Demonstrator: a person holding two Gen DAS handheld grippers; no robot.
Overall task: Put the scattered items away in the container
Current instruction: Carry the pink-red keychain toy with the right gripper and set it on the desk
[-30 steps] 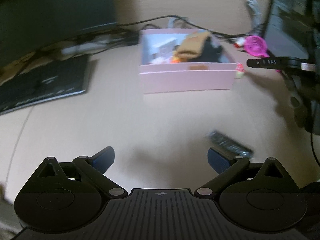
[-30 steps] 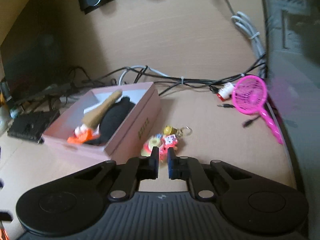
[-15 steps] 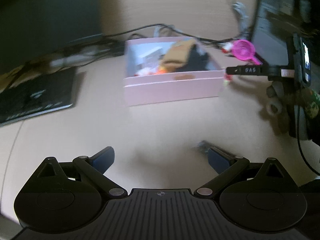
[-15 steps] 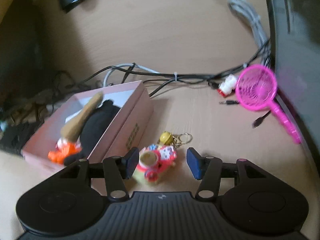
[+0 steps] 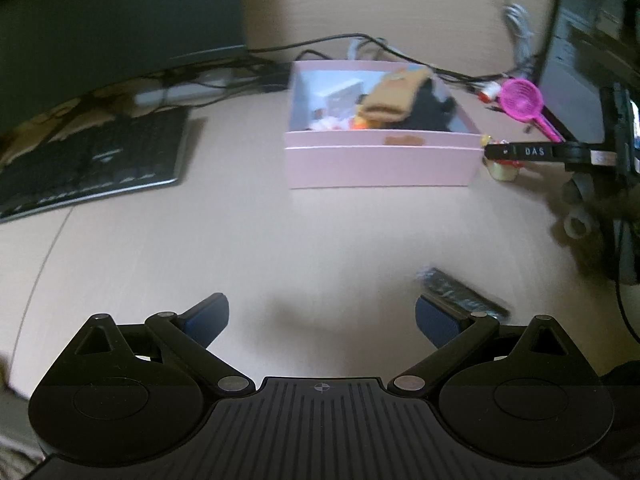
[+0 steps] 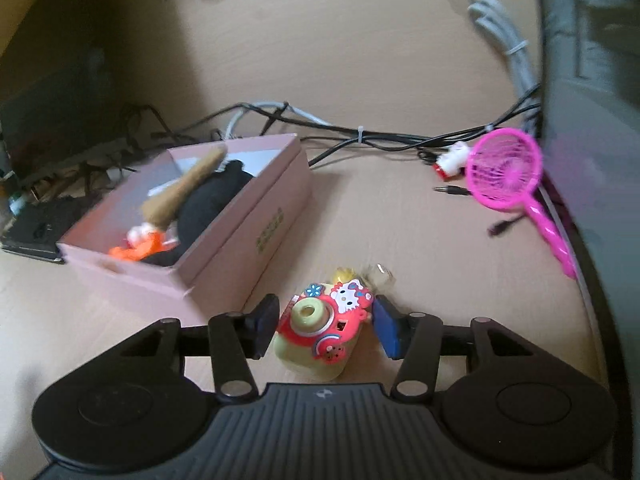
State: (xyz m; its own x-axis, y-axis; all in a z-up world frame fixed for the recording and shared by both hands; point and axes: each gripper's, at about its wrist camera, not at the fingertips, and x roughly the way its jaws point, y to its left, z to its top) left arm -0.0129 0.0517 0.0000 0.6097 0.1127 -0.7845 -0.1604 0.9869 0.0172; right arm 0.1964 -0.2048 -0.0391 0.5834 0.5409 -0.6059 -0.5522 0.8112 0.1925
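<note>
A pink box [image 5: 380, 164] [image 6: 224, 236] stands on the desk and holds a brown plush piece, a black soft item and an orange toy. My right gripper [image 6: 326, 326] is open, its fingers on either side of a red and yellow toy camera keychain [image 6: 320, 330] lying on the desk beside the box; the pads are apart from it. My left gripper [image 5: 320, 316] is open and empty low over the desk. A dark flat item [image 5: 460, 294] lies just beyond its right finger. The right gripper also shows in the left wrist view [image 5: 496, 156].
A pink hand fan [image 6: 506, 176] [image 5: 522, 102] lies at the right by a dark case. Cables [image 6: 360, 136] run behind the box. A black keyboard [image 5: 92, 160] lies at the left. A monitor stands behind it.
My right gripper opened from shut and moved forward and down, so its fingers now flank the toy camera. The left gripper's view swung slightly; it stayed open.
</note>
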